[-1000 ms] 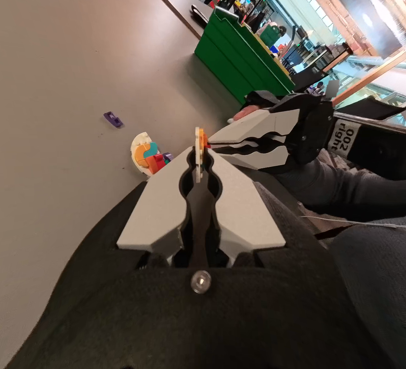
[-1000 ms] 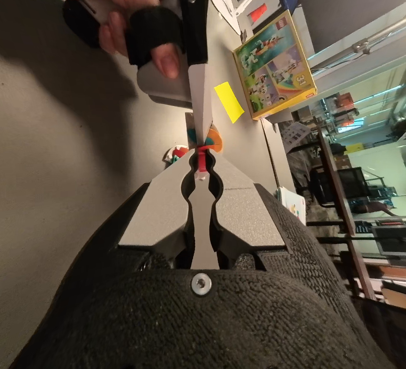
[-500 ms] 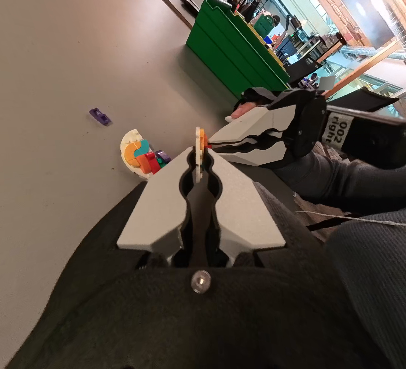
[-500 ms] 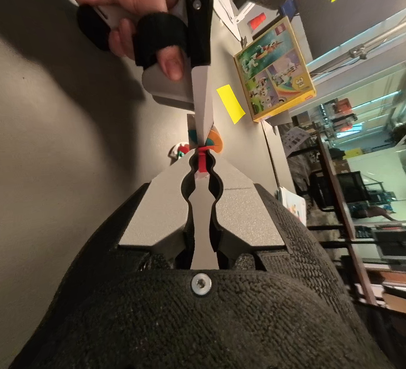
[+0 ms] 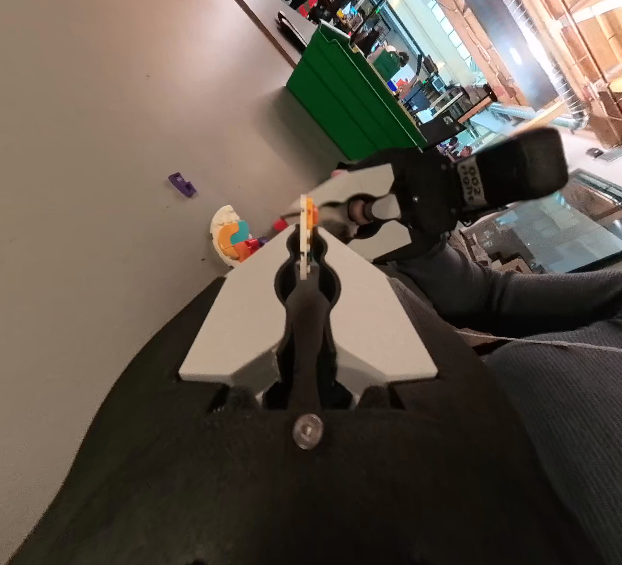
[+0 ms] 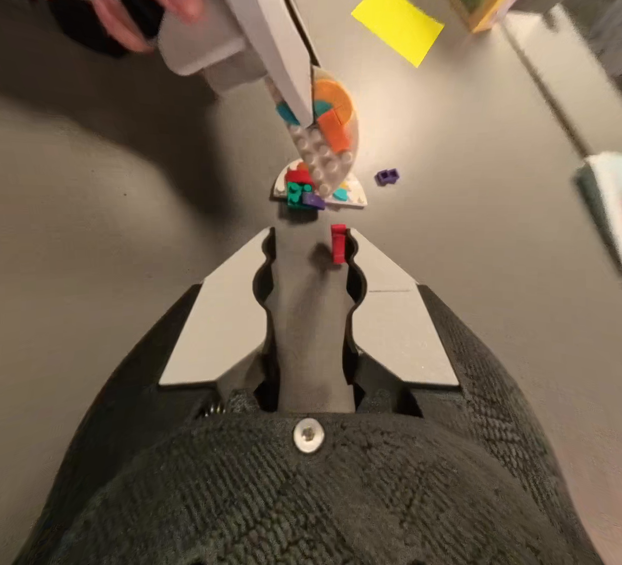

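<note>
**Fingers: left clamped on plate, right spread**

Left gripper (image 5: 307,236) pinches a white studded plate (image 6: 324,145) edge-on; orange and teal tiles on its face. Right gripper (image 6: 309,239) jaws are wide apart, a red brick (image 6: 337,248) against its right finger's inner face, above the table. Just past it on the grey table (image 5: 101,111) lies a second half-round build (image 6: 319,192), with a purple brick (image 6: 387,176) beside it. Farther off: yellow note (image 6: 397,22), green bin (image 5: 343,104); workshop behind.
</note>
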A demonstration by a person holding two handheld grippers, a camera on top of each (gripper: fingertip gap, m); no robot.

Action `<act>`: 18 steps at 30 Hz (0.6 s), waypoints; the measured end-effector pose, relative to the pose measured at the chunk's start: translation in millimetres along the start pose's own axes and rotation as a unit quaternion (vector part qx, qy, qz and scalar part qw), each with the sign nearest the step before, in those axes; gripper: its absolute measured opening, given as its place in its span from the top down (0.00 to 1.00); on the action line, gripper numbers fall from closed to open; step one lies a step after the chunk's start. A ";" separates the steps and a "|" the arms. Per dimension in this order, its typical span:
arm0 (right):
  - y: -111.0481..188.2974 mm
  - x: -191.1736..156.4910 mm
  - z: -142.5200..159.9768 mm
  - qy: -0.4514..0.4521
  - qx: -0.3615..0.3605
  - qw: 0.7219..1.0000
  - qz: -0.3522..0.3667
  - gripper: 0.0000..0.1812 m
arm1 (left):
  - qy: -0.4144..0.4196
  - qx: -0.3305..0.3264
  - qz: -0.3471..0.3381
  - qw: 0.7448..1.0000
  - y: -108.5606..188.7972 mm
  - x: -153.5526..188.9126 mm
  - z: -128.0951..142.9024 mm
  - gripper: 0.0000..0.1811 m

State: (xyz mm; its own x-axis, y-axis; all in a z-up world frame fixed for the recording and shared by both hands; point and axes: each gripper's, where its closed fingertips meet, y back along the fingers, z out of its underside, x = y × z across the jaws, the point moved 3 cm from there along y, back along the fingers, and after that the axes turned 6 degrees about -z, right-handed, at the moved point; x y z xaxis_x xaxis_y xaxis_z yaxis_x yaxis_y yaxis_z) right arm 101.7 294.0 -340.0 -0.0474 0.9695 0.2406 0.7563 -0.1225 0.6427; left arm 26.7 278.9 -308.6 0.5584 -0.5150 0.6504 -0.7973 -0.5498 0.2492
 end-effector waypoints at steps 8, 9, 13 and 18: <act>22.1 0.6 -33.8 0.103 0.086 0.987 0.086 0.92 | -0.006 -0.020 -0.002 1.000 -3.2 1.1 4.4 0.98; 22.5 -1.1 -36.4 0.124 0.088 0.983 0.099 0.94 | -0.009 -0.025 -0.001 1.000 -4.2 2.2 5.9 0.98; 17.5 -6.0 -37.5 0.178 0.068 0.974 0.124 0.95 | -0.013 -0.042 0.004 0.999 -8.0 5.9 10.8 0.97; 13.9 6.8 -20.9 0.129 0.020 0.984 0.123 0.92 | -0.001 -0.032 -0.006 0.999 -6.4 2.3 8.2 0.98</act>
State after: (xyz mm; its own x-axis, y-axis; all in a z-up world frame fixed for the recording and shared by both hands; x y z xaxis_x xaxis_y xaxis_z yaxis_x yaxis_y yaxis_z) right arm 98.3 294.5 -314.2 -0.0194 0.8246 0.5654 0.7900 -0.3340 0.5142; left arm 35.0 275.9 -314.7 0.5679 -0.5100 0.6461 -0.8038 -0.5126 0.3019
